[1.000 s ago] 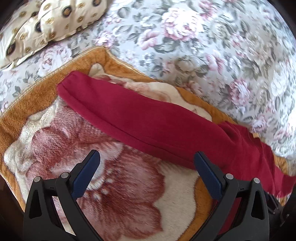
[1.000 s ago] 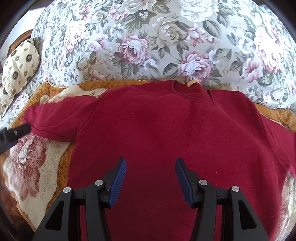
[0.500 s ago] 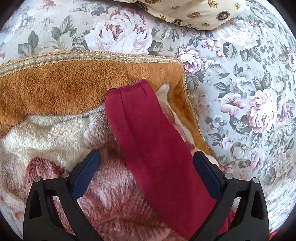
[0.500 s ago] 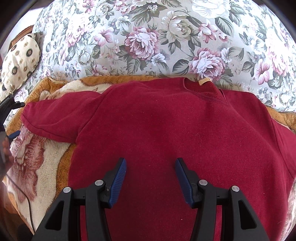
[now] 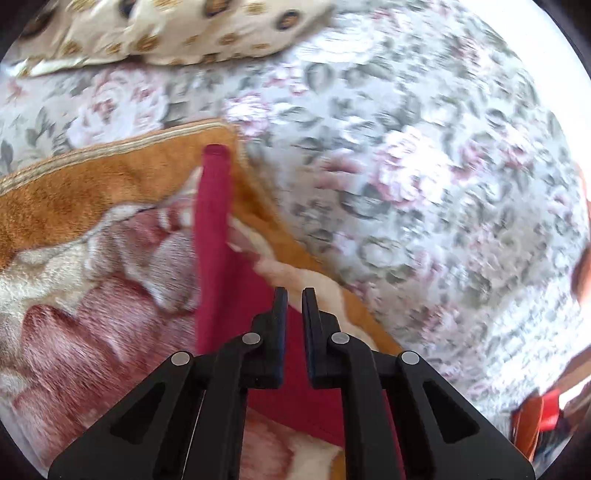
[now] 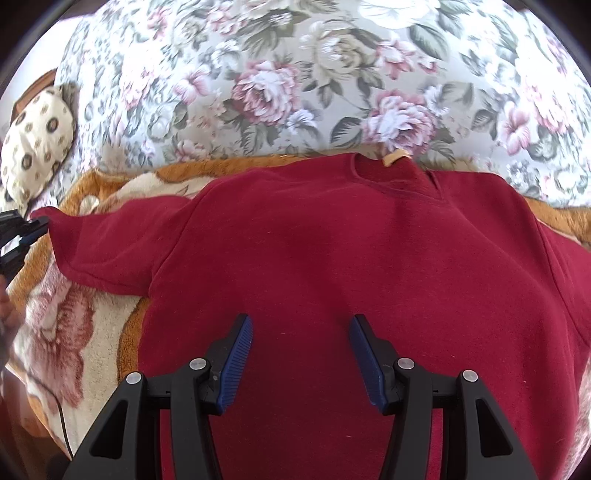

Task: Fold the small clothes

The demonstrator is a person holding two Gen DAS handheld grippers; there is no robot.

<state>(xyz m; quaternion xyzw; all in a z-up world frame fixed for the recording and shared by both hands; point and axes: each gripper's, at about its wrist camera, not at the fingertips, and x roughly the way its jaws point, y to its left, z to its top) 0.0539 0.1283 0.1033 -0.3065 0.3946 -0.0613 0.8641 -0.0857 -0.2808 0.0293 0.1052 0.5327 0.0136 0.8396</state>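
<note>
A dark red sweater (image 6: 332, 258) lies flat on a fleece blanket (image 6: 92, 332), collar and tan label (image 6: 393, 158) at the far side. Its left sleeve (image 5: 214, 221) stretches out over the blanket. My left gripper (image 5: 293, 291) is on that sleeve with its jaws closing tight, red cloth showing in the narrow slit between them. From the right wrist view the left gripper (image 6: 26, 230) sits at the sleeve's cuff end, which is drawn to a point. My right gripper (image 6: 301, 319) hovers open over the sweater's lower body, nothing between its fingers.
The blanket (image 5: 74, 192) lies on a floral bedspread (image 5: 406, 166). A cream patterned pillow (image 5: 166, 29) rests at the far left corner, and the pillow (image 6: 33, 140) also shows in the right wrist view. A thin dark cable (image 6: 55, 406) trails at the blanket's left edge.
My left gripper swung over to the sleeve's cuff end and its wide-open jaws came together on the sleeve. The right gripper stayed open over the sweater's body.
</note>
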